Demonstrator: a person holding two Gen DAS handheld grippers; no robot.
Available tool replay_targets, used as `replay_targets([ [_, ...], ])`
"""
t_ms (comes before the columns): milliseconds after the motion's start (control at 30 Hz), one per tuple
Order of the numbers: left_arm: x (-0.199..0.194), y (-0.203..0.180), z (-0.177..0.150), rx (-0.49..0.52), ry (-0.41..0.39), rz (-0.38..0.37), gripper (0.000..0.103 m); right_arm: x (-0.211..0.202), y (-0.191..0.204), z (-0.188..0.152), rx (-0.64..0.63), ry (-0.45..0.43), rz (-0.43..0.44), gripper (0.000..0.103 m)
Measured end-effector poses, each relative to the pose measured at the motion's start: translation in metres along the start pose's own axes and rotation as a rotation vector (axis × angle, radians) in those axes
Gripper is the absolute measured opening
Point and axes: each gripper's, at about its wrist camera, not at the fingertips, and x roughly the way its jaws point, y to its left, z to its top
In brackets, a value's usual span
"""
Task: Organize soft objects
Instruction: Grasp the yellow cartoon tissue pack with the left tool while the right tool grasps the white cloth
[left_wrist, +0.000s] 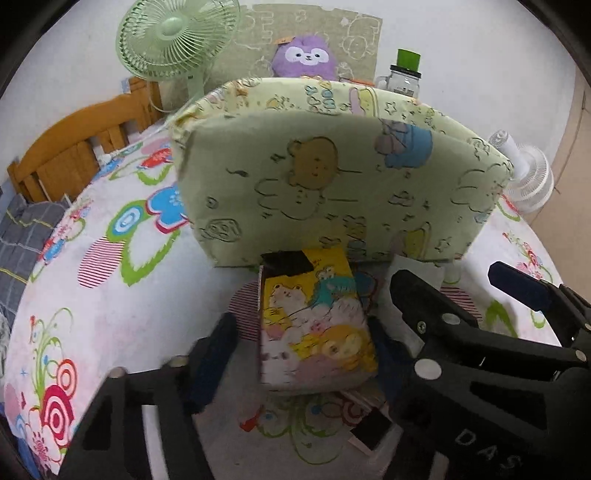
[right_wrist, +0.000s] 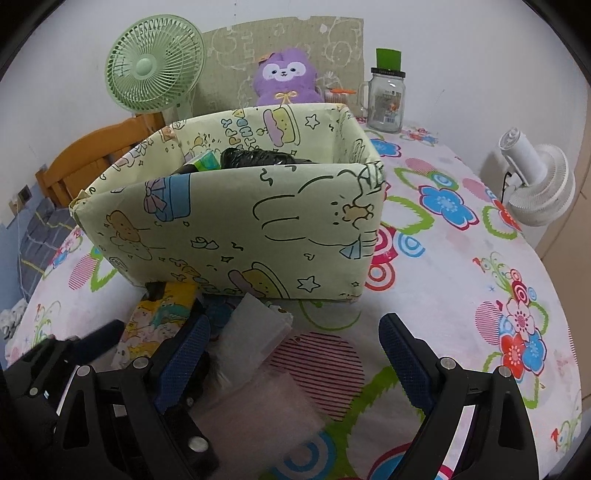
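Jaws of the left gripper (left_wrist: 301, 325) straddle the yellow cartoon packet (left_wrist: 317, 325), not visibly pinching it; the right gripper (right_wrist: 295, 325) gapes wide.

Picking up is the step in hand: the packet lies on the desk (right_wrist: 443, 295), in from its near edge, just before the front wall of the green paper-covered box (right_wrist: 240, 221). A clear plastic pack (right_wrist: 255, 332) lies beside it, under the right jaws. Next, I judge, squeeze gently, lift, and clear the box rim. Part of "HAPPY BIRTHDAY" shows inside the box; "DAS" marks the right gripper's body.
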Motion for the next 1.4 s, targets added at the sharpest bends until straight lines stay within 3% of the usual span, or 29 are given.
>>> replay_targets([
  [167, -0.002, 0.005, -0.001, 0.007, -0.002, -0.004, 0.052, 0.006, 0.006, 0.001, -0.01, 0.014, 0.015, 0.094],
  [333, -0.003, 0.007, -0.002, 0.015, -0.006, 0.003, 0.051, 0.013, 0.016, 0.002, -0.03, 0.039, 0.024, 0.084],
  [433, -0.003, 0.008, -0.003, 0.015, -0.006, 0.001, 0.051, 0.018, 0.02, 0.001, -0.025, 0.059, 0.046, 0.073],
  [600, -0.003, 0.009, -0.002, 0.017, -0.007, 0.003, 0.051, 0.021, 0.032, 0.002, -0.05, 0.068, 0.062, 0.039],
  [800, -0.004, 0.008, -0.003, 0.016, -0.004, -0.004, 0.05, 0.018, 0.037, 0.004, -0.061, 0.066, 0.06, 0.033],
  [1400, -0.036, -0.002, 0.002, 0.032, -0.081, -0.01, 0.05, -0.018, 0.031, 0.008, -0.038, -0.005, 0.055, 0.032],
])
